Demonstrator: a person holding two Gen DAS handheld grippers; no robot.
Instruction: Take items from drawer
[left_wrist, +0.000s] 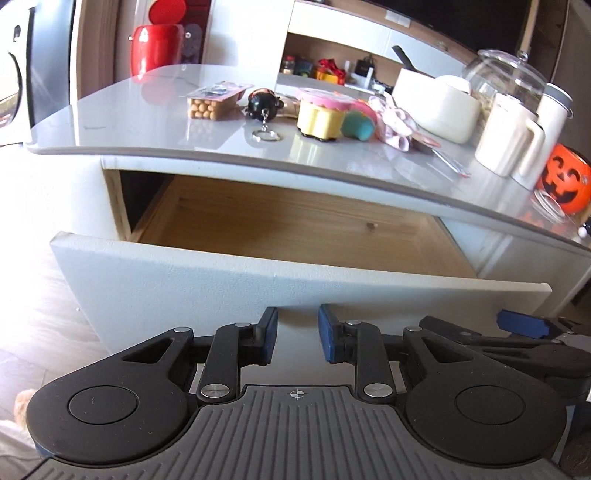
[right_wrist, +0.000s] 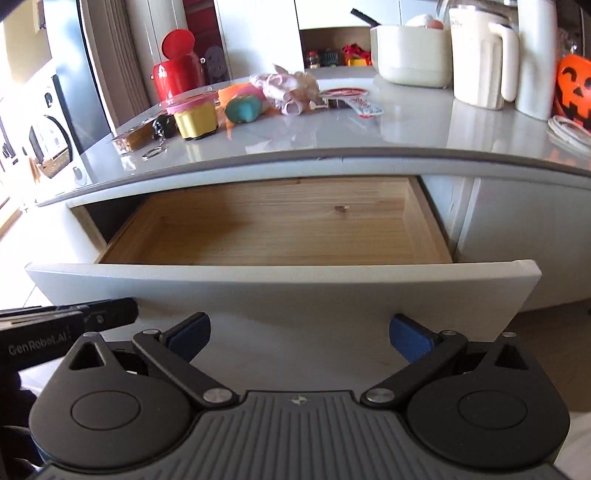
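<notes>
Drawer open, both grippers facing its front

One open drawer — two hand-held grippers, one pumpkin bucket, one keychain

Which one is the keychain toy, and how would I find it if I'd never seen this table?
Start at the grey countertop above the open drawer. Near its left end, between the packet of tan balls and the yellow tub with a pink lid, sits the keychain toy. It is the only round black thing there, with a metal ring hanging towards the edge.
</notes>
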